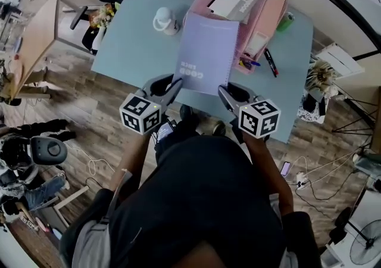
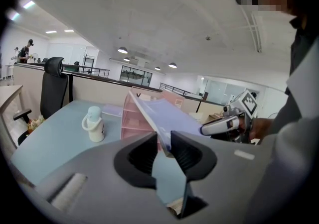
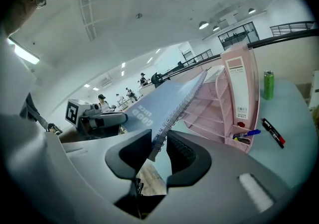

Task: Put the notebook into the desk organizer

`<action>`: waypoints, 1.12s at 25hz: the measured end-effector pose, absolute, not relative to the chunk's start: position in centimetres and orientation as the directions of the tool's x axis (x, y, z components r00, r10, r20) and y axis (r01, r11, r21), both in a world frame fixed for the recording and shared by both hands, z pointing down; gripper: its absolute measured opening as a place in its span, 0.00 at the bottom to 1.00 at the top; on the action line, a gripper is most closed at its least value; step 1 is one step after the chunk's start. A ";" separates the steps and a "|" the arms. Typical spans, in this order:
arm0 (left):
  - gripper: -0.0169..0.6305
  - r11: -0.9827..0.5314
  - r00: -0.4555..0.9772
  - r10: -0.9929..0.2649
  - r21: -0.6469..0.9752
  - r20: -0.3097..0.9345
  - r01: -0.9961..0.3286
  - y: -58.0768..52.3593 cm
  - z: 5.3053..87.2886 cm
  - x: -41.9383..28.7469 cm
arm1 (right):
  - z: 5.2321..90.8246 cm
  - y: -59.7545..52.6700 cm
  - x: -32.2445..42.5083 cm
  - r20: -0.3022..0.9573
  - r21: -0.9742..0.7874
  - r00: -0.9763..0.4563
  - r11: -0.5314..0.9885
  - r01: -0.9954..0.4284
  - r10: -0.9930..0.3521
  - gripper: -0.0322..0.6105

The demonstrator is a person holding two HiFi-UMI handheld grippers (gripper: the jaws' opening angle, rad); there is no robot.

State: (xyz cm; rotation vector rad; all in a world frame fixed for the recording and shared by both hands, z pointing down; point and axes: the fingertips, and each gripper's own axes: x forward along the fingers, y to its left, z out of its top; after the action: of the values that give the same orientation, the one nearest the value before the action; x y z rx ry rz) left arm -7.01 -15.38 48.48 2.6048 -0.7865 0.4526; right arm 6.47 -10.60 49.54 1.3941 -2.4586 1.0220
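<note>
A purple spiral notebook (image 1: 205,52) hangs tilted over the light-blue table (image 1: 131,40), its far edge against the pink desk organizer (image 1: 262,13). My left gripper (image 1: 178,84) is shut on its near left corner. My right gripper (image 1: 222,90) is shut on the near right corner, at the spiral binding. In the left gripper view the notebook (image 2: 169,118) rises from the left gripper (image 2: 164,148) toward the organizer (image 2: 137,118). In the right gripper view the wire coil of the notebook (image 3: 164,106) sits in the right gripper (image 3: 159,151), with the organizer (image 3: 219,103) just beyond.
A white bottle (image 1: 164,19) stands left of the notebook. A green can (image 1: 286,21) is right of the organizer; a black marker (image 1: 271,62) and a blue pen (image 1: 250,63) lie in front of it. The organizer holds papers. An office chair (image 2: 52,91) stands behind the table.
</note>
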 end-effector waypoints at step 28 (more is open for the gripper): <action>0.25 -0.686 0.728 -0.520 0.291 0.446 -0.667 -7.2 51.2 -9.6 | 53.1 -4.2 4.0 0.480 -0.526 -0.676 0.433 -0.732 -0.560 0.20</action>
State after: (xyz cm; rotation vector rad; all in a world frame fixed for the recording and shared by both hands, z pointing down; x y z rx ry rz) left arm -9.61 -7.24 51.25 2.4946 -0.9084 0.4602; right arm 4.00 -4.23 53.12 1.1277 -2.4537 1.0751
